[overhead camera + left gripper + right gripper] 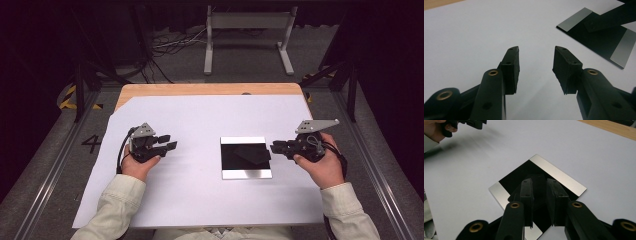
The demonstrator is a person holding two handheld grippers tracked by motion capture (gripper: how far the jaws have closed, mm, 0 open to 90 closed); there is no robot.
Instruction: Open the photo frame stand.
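A square black glossy plate (246,158) with a silver strip along its far and near edges lies flat on the white sheet (200,200), right of the middle. My right gripper (273,147) reaches in from the right, its tips at the plate's right edge. In the right gripper view the right gripper (539,182) hovers over the plate (519,173) with a narrow gap between the jaws and nothing seen in it. A dim dark shape on the plate looks like its reflection. My left gripper (170,141) rests well left of the plate, wide open and empty (536,52); the plate (599,42) lies ahead to its right.
The sheet covers most of a wooden table (210,89), whose bare far edge shows. Beyond it on the floor stand a grey metal frame (247,30) and loose cables (170,45). Dark stands flank both sides of the table.
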